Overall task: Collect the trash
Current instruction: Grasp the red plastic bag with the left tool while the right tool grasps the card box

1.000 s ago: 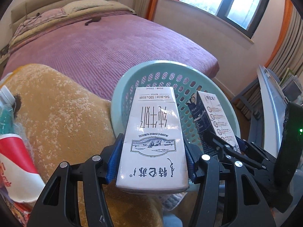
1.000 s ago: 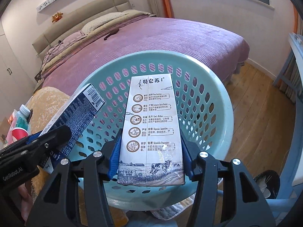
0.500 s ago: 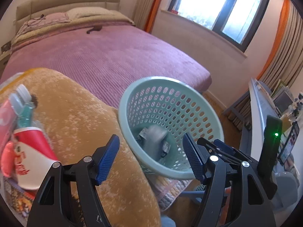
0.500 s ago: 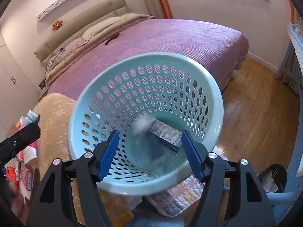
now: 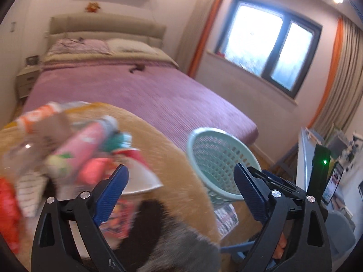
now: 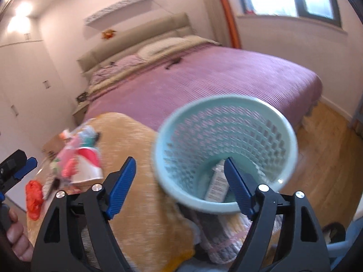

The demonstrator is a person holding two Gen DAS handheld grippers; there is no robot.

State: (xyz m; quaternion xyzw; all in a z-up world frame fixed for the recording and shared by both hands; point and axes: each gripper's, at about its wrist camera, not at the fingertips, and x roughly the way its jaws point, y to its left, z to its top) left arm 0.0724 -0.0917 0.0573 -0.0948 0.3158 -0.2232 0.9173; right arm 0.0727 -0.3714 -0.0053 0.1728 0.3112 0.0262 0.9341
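A pale green perforated basket (image 6: pixel 226 140) stands past the edge of an orange blanket (image 6: pixel 140 181); a milk carton (image 6: pixel 217 185) lies inside it. The basket also shows in the left wrist view (image 5: pixel 217 158). My right gripper (image 6: pixel 180 185) is open and empty, above the basket's near rim. My left gripper (image 5: pixel 181 190) is open and empty over the blanket (image 5: pixel 181 172). A blurred pile of trash (image 5: pixel 74 154), with bottles, a red-and-white cup and wrappers, lies on the blanket to its left. The pile shows in the right wrist view (image 6: pixel 77 158) too.
A bed with a purple cover (image 5: pixel 140 95) lies behind. A wooden floor (image 6: pixel 329 158) is right of the basket. A desk edge with a phone (image 5: pixel 331 185) is at the right. A red bag (image 6: pixel 34 195) lies near my left gripper's tip (image 6: pixel 18 165).
Both grippers opened and dropped their milk cartons into the basket. Both then pulled back and up, the left one swinging left toward the trash pile.
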